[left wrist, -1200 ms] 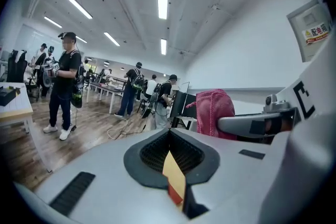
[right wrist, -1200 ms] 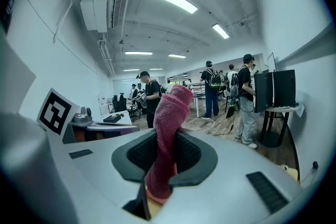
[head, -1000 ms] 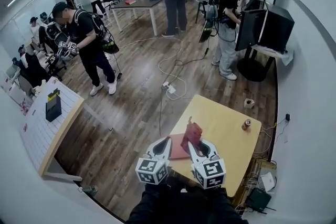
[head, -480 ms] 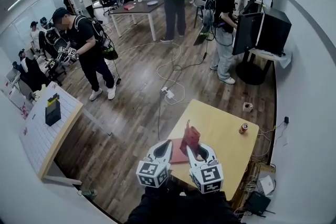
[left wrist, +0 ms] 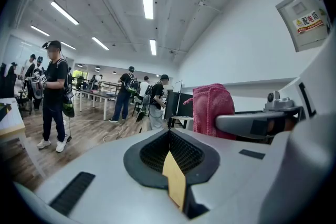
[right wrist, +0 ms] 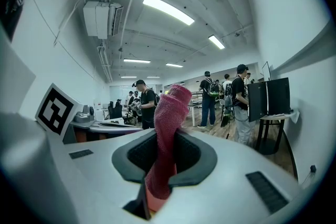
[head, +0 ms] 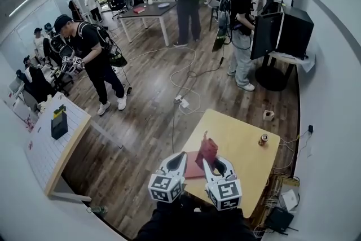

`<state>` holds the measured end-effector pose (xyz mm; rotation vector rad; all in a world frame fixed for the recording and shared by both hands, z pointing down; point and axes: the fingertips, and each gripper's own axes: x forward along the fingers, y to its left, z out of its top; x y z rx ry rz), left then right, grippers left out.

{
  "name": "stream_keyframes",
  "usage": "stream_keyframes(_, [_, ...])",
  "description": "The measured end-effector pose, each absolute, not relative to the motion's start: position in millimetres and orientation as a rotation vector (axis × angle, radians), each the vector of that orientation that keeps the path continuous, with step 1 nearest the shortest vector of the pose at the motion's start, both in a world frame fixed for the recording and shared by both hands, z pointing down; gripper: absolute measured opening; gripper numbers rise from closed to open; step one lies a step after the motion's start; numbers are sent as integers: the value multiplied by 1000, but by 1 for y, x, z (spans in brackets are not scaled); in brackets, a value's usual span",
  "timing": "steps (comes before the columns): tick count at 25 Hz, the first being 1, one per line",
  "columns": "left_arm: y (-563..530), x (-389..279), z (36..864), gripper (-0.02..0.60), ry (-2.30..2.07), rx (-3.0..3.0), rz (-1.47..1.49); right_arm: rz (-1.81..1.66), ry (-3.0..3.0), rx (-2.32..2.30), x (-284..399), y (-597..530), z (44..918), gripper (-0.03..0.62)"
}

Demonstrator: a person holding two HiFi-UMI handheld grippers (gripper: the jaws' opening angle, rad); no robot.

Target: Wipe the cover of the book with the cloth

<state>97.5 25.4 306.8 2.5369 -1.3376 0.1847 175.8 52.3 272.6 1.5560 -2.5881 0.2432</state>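
Cloth (right wrist: 169,123): pink-red, pinched between the closed jaws of the right gripper (right wrist: 160,162), standing up past their tips.
Book (head: 193,166): red cover, flat on the yellow table (head: 242,141), below and between the two grippers.
Left gripper (left wrist: 170,152): jaws pressed together, holding nothing, just left of the cloth.
Can (head: 263,139): on the table, well right of the right gripper.

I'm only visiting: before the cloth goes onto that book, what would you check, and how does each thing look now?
1. Cloth clamped in right gripper: ok.
2. Left gripper shut, nothing in it: ok.
3. Book lying flat on the table: ok.
4. Cloth down on the cover: not ok, it sticks up in the air.
5. Can well apart from the book: ok.
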Motion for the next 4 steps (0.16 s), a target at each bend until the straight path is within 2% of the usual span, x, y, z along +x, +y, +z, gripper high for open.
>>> stream_keyframes(4, [17, 98, 307, 35, -1339, 2530, 196, 247, -2596, 1556, 177, 46, 271, 77])
